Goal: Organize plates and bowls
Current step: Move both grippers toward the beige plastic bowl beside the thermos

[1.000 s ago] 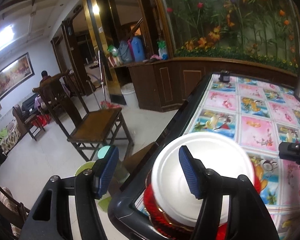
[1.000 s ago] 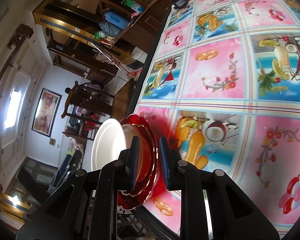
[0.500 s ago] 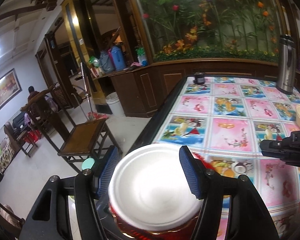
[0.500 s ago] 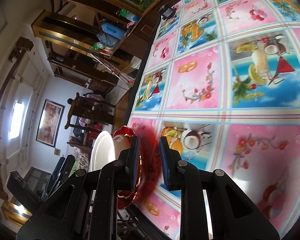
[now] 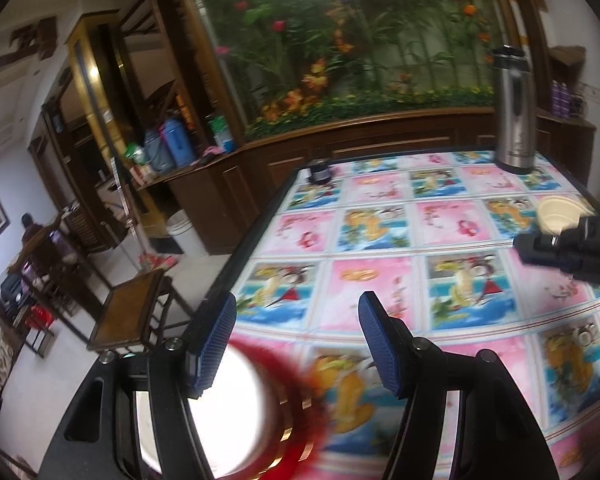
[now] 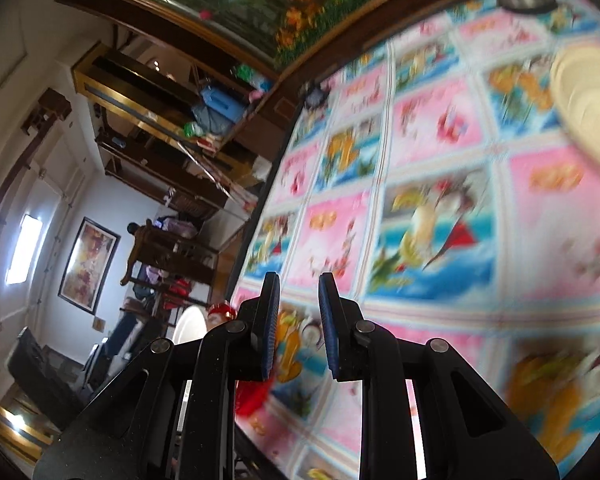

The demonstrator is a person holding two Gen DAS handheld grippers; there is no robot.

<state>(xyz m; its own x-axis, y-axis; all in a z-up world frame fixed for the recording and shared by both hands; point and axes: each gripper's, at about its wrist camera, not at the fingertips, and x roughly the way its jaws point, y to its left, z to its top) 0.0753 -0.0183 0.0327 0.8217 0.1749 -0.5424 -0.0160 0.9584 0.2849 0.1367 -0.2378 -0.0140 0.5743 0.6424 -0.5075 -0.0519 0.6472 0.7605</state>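
A white bowl [image 5: 236,408] sits in a red plate with a gold rim [image 5: 300,432] at the table's near left corner, blurred. My left gripper [image 5: 296,340] is open and empty above and just behind them. The stack also shows small in the right wrist view [image 6: 216,316], left of my fingers. My right gripper [image 6: 298,328] is partly open with a narrow gap and holds nothing; it is apart from the plate. A cream bowl [image 5: 560,212] sits at the table's right side, and shows blurred in the right wrist view [image 6: 588,96].
The table has a pink and blue picture cloth [image 5: 440,248]. A steel thermos [image 5: 514,108] stands at the far right, a small dark object [image 5: 320,172] at the far left corner. A wooden chair [image 5: 128,312] stands left of the table edge.
My right gripper let go of the red plate's rim and swung right toward the cream bowl. My left gripper moved forward over the stack, which now lies low between its fingers.
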